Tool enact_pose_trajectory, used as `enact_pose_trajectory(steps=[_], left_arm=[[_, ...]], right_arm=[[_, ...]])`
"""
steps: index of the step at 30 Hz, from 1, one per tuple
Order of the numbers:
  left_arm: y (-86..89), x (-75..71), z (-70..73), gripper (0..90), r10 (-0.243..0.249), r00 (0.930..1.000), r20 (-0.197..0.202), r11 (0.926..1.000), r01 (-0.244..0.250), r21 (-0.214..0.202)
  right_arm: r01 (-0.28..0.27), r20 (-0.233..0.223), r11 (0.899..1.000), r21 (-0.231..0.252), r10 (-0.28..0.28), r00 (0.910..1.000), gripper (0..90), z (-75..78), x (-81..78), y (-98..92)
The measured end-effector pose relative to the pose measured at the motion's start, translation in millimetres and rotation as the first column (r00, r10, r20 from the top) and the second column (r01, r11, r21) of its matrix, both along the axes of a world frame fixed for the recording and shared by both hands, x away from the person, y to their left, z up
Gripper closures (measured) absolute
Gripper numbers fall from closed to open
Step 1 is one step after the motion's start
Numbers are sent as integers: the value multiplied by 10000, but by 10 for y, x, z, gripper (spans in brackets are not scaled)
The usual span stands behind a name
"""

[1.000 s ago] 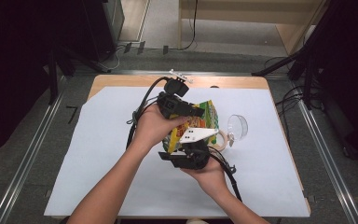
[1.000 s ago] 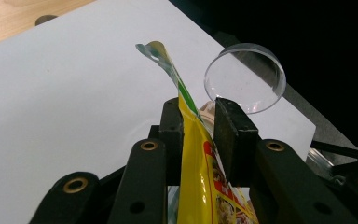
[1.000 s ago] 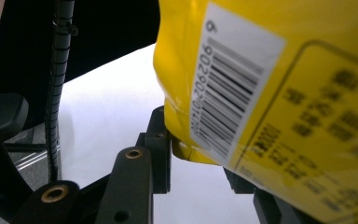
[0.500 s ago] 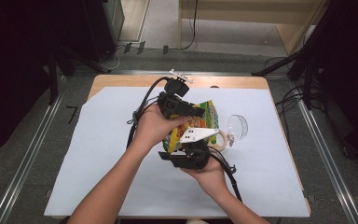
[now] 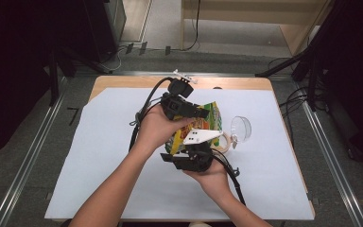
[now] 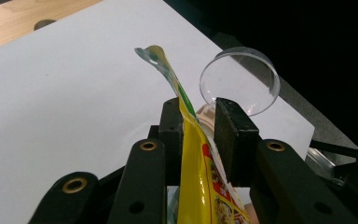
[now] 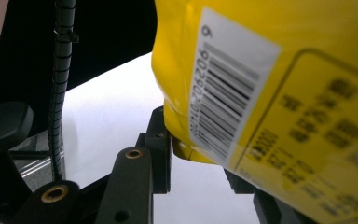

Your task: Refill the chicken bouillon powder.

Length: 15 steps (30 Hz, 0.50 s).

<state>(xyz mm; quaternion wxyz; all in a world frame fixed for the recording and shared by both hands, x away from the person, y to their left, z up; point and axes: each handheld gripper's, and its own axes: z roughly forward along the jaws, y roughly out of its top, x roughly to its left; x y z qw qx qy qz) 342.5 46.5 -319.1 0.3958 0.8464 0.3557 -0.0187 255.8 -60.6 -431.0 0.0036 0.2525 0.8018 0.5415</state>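
The yellow snack bag (image 5: pixel 207 124) is lifted above the worktop (image 5: pixel 99 156), held between both tools. The left hand-held gripper (image 6: pixel 198 128) pinches the bag's flattened top edge, and the right hand-held gripper (image 7: pixel 191 151) is clamped on its lower corner near the barcode. The bag looks sealed at this moment, so the opening is probably not done yet; pulling it apart and pouring would remain. A clear plastic cup (image 5: pixel 240 128) lies on its side just beside the bag and appears empty. What the bag contains cannot be seen.
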Motion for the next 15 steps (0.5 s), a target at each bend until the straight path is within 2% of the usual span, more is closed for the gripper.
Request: enact_pose_trajectory(steps=[6,13,15], left_arm=[[-26,-6,24,734,-11,10000,52,10000,11,86],[-34,-9,29,731,-6,9999,135,10000,6,-16],[-39,-1,17,731,-49,9999,101,10000,48,83]], right_arm=[[-14,-27,9999,127,15,10000,681,14,3,-11],[10,48,10000,11,-10,10000,682,23,13,-29],[17,1,10000,23,-17,10000,682,20,13,-31]])
